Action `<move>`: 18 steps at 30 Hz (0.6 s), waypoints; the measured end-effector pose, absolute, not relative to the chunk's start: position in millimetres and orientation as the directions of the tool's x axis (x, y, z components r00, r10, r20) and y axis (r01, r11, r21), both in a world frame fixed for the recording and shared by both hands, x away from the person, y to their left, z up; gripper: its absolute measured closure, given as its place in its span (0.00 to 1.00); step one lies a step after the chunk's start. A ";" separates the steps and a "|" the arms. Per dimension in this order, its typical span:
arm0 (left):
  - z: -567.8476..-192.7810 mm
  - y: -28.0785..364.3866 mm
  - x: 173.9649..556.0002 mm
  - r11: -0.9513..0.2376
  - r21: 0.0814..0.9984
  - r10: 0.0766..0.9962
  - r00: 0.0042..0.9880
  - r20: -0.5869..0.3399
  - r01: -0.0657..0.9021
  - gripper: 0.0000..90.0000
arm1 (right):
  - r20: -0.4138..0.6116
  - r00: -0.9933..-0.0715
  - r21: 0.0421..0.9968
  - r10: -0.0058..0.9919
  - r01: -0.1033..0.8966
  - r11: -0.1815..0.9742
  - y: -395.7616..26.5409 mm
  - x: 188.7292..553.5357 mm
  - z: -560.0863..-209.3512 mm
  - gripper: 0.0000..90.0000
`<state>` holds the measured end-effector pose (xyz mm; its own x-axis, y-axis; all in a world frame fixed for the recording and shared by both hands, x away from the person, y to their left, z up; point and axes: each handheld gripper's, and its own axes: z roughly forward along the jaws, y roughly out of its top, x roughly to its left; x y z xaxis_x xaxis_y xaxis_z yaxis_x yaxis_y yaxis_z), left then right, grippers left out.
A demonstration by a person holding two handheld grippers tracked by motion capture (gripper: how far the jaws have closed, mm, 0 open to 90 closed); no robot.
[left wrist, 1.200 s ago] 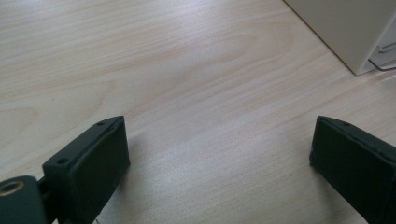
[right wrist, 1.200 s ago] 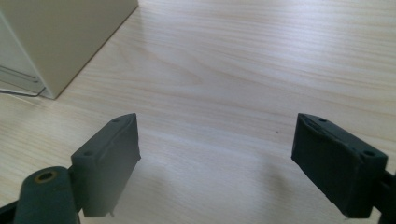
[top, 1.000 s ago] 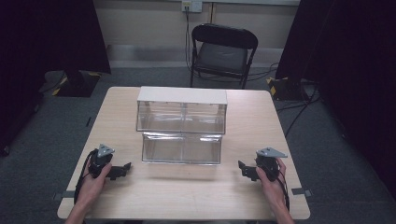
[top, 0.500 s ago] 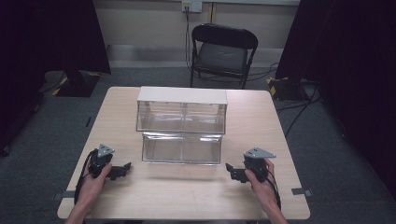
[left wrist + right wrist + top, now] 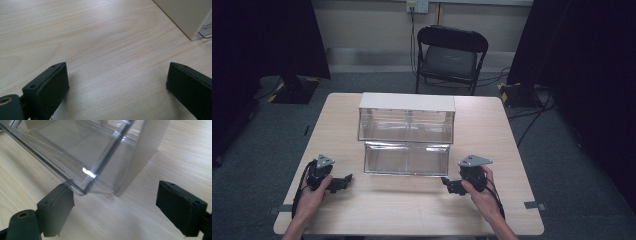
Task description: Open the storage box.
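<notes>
The clear drawer unit (image 5: 406, 134) stands at the centre of the wooden table (image 5: 512, 135), with its lower drawer (image 5: 407, 159) pulled out toward the person. A black folding chair (image 5: 451, 55) stands beyond the far table edge, well apart from the work.

The right gripper (image 5: 451, 185) sits just beside the front right corner of the lower drawer. Its jaws are spread wide and hold nothing. The right gripper view shows that corner (image 5: 86, 190) close above one jaw; whether the two touch cannot be determined. The high view shows no such detail.

The left gripper (image 5: 343, 181) rests near the front left table area, apart from the drawer. Its jaws are also wide apart and empty. The left gripper view shows bare tabletop between them and the cream side wall of the unit (image 5: 190, 17), cut off at the upper right corner.
</notes>
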<state>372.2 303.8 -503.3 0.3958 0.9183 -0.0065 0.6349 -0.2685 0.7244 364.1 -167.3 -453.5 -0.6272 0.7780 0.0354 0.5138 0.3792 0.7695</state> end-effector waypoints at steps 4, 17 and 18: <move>-503.2 303.9 372.2 -0.270 0.724 0.918 0.397 -0.006 0.635 0.04 | 0.041 -0.639 0.765 0.768 0.514 0.387 -158.5 366.7 -453.7 0.16; -503.3 303.8 371.6 -0.267 0.725 0.920 0.392 -0.005 0.635 0.04 | 0.046 -0.640 0.774 0.767 0.508 0.378 -148.9 368.6 -458.9 0.15; -503.3 303.8 371.6 -0.267 0.725 0.920 0.392 -0.004 0.635 0.04 | 0.048 -0.641 0.779 0.766 0.504 0.373 -148.7 367.5 -458.4 0.15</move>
<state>371.6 303.8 -503.3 0.3924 0.9198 -0.0044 0.6351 -0.2675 0.7246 367.5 -148.7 -458.4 -0.6413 0.7658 0.0477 0.5038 0.3734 0.7790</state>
